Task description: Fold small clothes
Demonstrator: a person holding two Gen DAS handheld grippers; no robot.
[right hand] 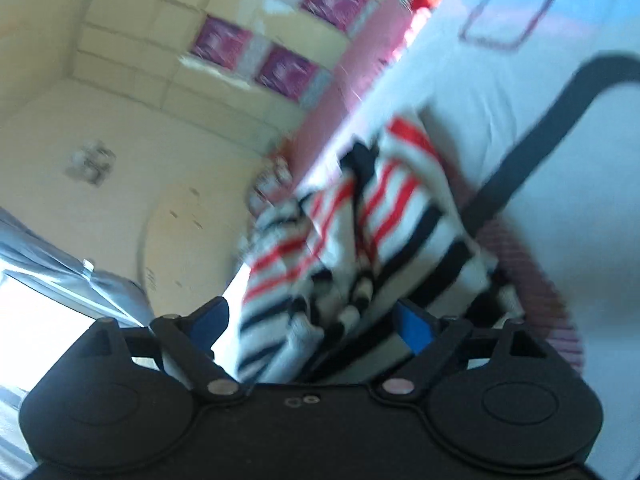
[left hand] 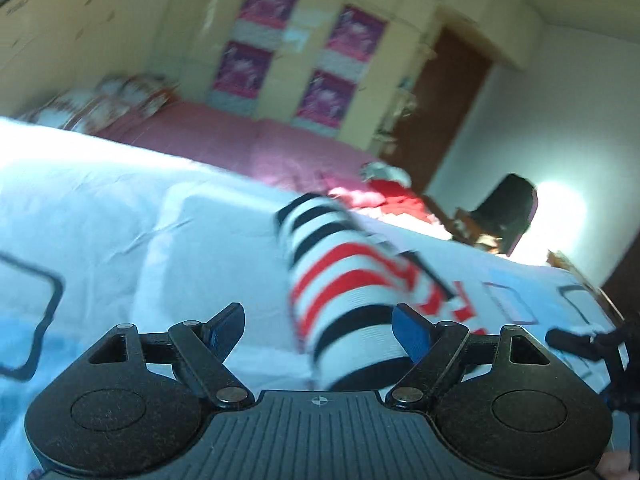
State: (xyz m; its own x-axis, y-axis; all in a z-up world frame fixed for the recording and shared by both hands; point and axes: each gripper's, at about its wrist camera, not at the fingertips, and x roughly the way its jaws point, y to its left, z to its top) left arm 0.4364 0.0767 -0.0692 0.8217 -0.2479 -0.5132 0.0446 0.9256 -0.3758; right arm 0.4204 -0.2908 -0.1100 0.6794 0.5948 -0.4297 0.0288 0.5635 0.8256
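Observation:
A small striped garment [left hand: 344,280], white with red and black bands, lies bunched on a pale blue bed sheet [left hand: 120,208]. My left gripper [left hand: 318,330] is open, its blue-padded fingers [left hand: 412,334] wide apart, with the garment's near end between them. In the right wrist view the same garment [right hand: 360,232] is crumpled between my right gripper's [right hand: 312,322] spread fingers [right hand: 414,330]. The right gripper is open. Both views are motion-blurred.
A pink blanket [left hand: 248,144] and red clothes [left hand: 384,196] lie further back on the bed. Patterned pillows [left hand: 104,104] are at the far left. A wardrobe with purple panels [left hand: 304,56] stands behind. The other gripper's dark tip [left hand: 576,340] shows at right.

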